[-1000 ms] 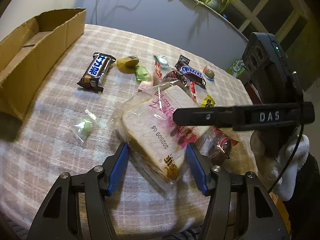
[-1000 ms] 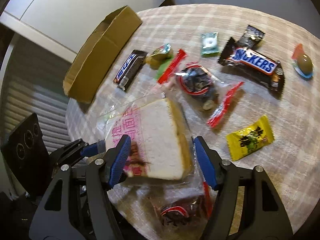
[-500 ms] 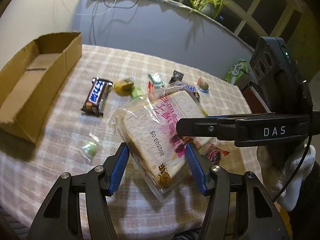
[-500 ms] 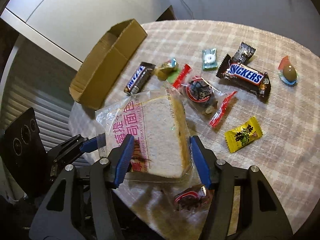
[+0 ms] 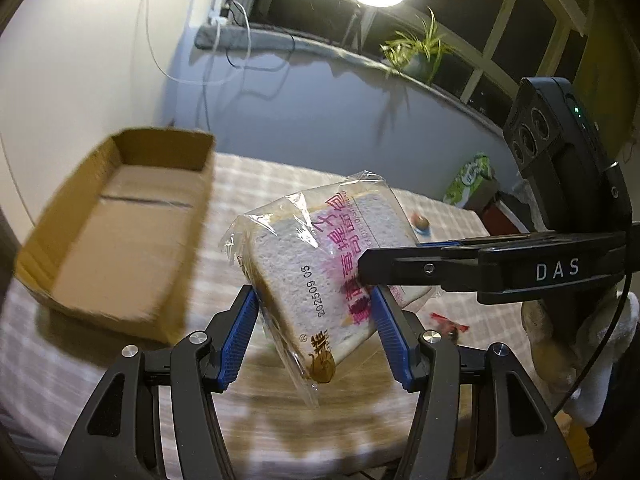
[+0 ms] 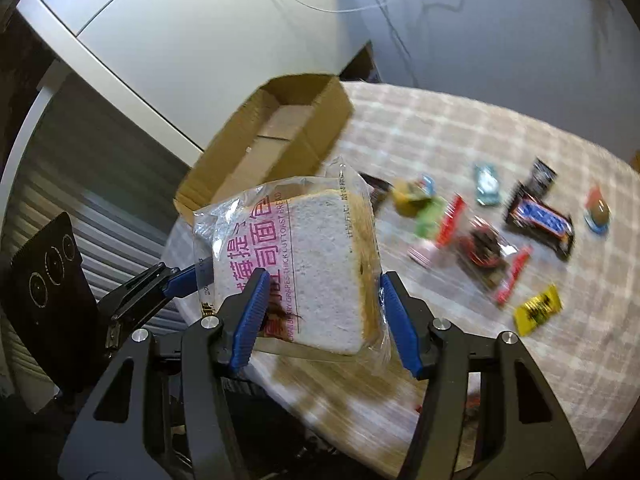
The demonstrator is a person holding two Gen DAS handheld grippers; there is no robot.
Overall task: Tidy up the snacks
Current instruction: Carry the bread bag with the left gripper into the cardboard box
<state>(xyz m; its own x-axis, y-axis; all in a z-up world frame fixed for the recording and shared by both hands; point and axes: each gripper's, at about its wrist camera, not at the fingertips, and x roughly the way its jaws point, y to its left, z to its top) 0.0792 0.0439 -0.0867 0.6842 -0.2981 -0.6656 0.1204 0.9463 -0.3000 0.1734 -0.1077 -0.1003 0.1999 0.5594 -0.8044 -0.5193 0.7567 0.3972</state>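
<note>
Aloft, both tools (image 5: pixel 316 332) (image 6: pixel 320 316) clamp the bagged bread (image 5: pixel 320 264) near the box (image 5: pixel 116 224).

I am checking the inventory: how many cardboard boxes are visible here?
1. The cardboard box stands open on the checked table, at its edge, beyond the bagged bread that both grippers carry. Another box could be outside the views.

A round desk (image 6: pixel 460 136) under a pale checked cloth carries an open brown cardboard box (image 6: pixel 304 128) at its far left and, to the right, scattered wrapped snacks: a dark Snickers bar (image 6: pixel 540 218), a yellow sachet (image 6: pixel 537 309)
</note>
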